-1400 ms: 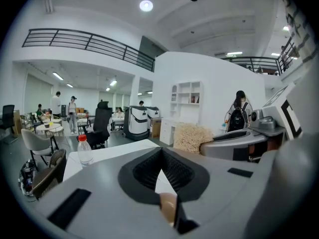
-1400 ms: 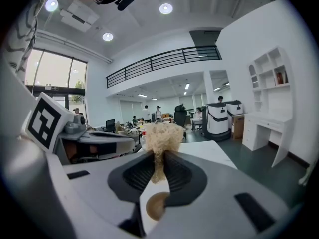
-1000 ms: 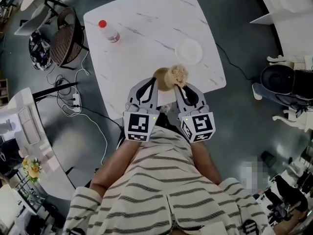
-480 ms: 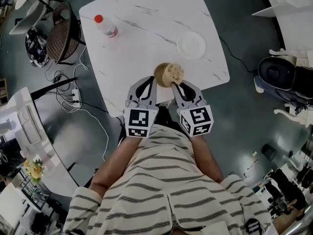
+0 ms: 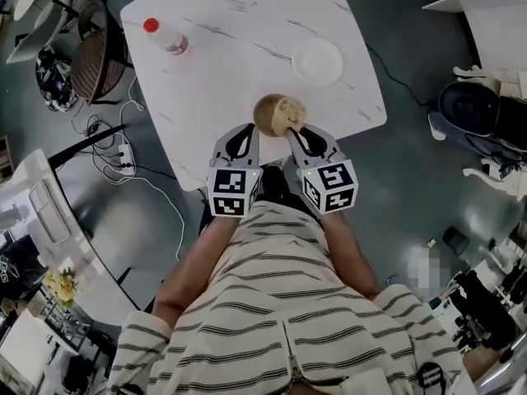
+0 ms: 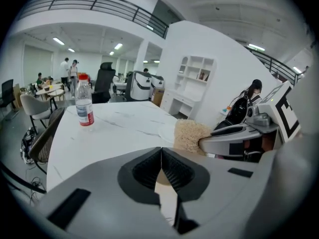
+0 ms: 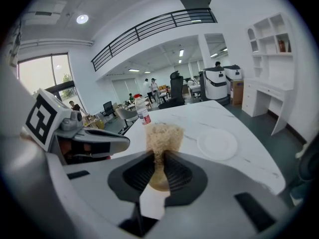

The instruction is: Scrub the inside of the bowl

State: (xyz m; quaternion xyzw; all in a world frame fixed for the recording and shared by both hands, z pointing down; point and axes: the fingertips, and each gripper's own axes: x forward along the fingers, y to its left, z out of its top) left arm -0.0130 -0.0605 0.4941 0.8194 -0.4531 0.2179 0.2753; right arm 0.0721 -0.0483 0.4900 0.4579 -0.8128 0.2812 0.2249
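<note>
A tan wooden bowl [image 5: 267, 113] sits near the front edge of the white marble table [image 5: 222, 72]. My left gripper [image 5: 249, 131] is shut on the bowl's near rim [image 6: 163, 188]. My right gripper [image 5: 294, 132] is shut on a beige fibrous scrubber [image 5: 290, 115], which rests inside the bowl on its right side. In the right gripper view the scrubber [image 7: 162, 136] sticks up between the jaws, with the bowl [image 7: 158, 184] below. From the left gripper view, the scrubber [image 6: 190, 136] and the right gripper [image 6: 239, 138] show on the right.
A water bottle with a red cap [image 5: 165, 38] stands at the table's far left. A white plate [image 5: 318, 62] lies behind the bowl, to the right. A wicker chair [image 5: 92, 56] and cables [image 5: 123, 159] are on the floor at the left.
The scrubber has shifted a little toward the bowl's middle. Both grippers keep their holds. The head camera has moved, so the table sits higher and further left in view.
</note>
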